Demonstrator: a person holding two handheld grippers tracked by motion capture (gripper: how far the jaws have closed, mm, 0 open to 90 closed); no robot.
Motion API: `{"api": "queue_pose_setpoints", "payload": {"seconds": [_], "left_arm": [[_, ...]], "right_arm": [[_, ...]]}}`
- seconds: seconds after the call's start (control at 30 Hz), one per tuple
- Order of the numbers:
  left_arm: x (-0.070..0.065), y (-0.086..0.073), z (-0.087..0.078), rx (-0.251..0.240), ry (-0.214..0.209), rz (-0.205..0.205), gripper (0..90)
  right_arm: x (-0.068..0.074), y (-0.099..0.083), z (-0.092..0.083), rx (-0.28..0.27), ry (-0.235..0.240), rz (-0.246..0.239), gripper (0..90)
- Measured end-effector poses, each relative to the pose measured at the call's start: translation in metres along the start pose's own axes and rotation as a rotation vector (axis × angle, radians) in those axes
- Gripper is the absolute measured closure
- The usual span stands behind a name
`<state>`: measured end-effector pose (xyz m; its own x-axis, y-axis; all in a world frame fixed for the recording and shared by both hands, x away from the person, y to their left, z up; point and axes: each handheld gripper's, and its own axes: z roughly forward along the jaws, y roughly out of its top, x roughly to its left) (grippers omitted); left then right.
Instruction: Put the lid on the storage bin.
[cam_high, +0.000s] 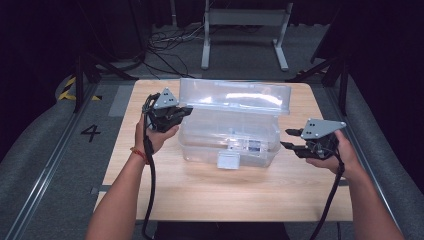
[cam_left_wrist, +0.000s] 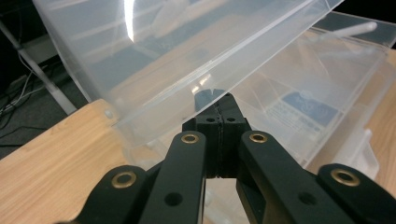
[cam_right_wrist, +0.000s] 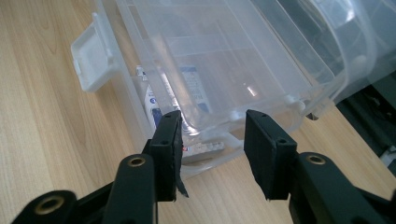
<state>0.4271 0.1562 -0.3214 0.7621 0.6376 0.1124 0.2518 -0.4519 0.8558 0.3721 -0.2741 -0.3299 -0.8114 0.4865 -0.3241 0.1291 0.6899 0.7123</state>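
Observation:
A clear plastic storage box (cam_high: 200, 137) stands in the middle of the wooden table (cam_high: 210, 195), and its hinged lid (cam_high: 235, 95) is raised at the back. My left gripper (cam_high: 182, 111) is at the lid's left end. In the left gripper view its jaws (cam_left_wrist: 215, 100) are shut on the lid's rim (cam_left_wrist: 154, 60), with the box (cam_left_wrist: 327, 93) beyond. My right gripper (cam_high: 290, 139) hovers just off the box's right end. It is open (cam_right_wrist: 212, 123), nothing sits between its pads, and the box's near corner (cam_right_wrist: 224, 60) lies ahead of them.
A white latch (cam_high: 228, 161) hangs on the box's front wall, also visible as the latch (cam_right_wrist: 91, 53) in the right gripper view. A blue and white label (cam_high: 252, 146) shows through the box. Bare table lies in front and at both sides; metal frame legs (cam_high: 205, 45) stand behind.

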Motion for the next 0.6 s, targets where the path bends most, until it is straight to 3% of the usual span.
{"api": "queue_pose_setpoints", "payload": {"seconds": [0.1, 0.6], "left_arm": [[-0.002, -0.004, 0.0, 0.011, -0.01, 0.0, 89.7], [-0.01, -0.018, -0.003, 0.053, -0.024, 0.013, 89.7]], "right_arm": [[0.002, -0.005, -0.001, -0.003, -0.006, 0.035, 55.4], [0.017, -0.028, 0.001, 0.012, 0.025, 0.076, 49.5]]}}
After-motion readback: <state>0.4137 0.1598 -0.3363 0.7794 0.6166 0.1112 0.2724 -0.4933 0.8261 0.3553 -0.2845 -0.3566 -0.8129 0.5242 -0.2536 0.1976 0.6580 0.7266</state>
